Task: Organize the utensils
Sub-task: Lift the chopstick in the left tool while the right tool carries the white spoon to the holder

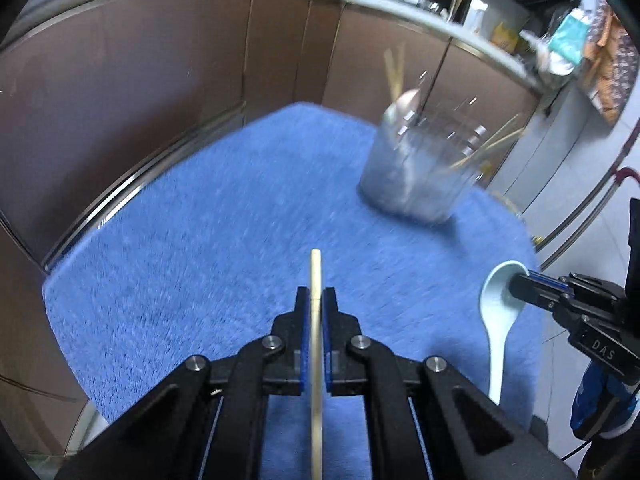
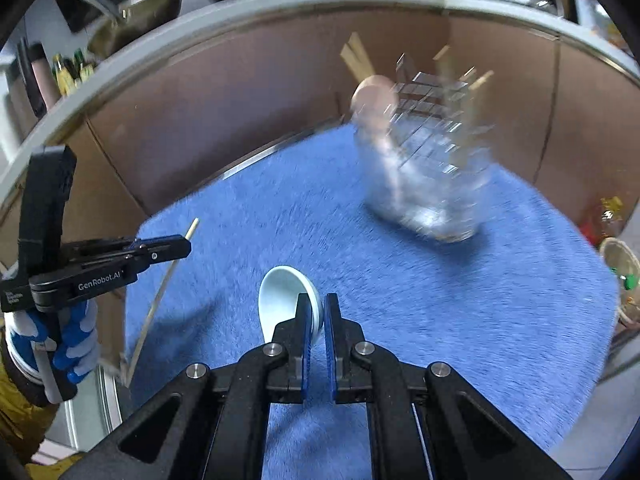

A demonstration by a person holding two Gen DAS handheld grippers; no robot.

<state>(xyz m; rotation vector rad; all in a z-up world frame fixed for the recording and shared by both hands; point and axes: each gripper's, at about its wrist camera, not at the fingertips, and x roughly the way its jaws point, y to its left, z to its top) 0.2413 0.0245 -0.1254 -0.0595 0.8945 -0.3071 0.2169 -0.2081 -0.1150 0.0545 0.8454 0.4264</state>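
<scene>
Pinching a single wooden chopstick (image 1: 316,320) between their blue pads, your left tongs (image 1: 316,300) hang above the blue fuzzy mat (image 1: 200,240) that covers the table. The stick runs straight along the tongs, its tip poking out past the fingertips and its long end trailing back under the camera. From the right wrist view the same chopstick (image 2: 160,292) slants down and toward you from the left tongs (image 2: 176,246), which your gloved left hand (image 2: 60,344) grips by the handle.

Your right tongs (image 2: 316,308) are pressed onto the rim of a pale blue ceramic spoon (image 2: 286,296), gripping the edge of its bowl. In the left wrist view that spoon (image 1: 500,312) hangs with its handle pointing down, held at the bowl by the right tongs (image 1: 520,284).

Farther back on the mat stands a clear faceted glass holder (image 1: 416,168), blurred by motion, with several chopsticks (image 1: 394,72) and a pinkish spoon (image 2: 374,100) already standing in it. Brown cabinet doors (image 1: 160,80) close off the background.
</scene>
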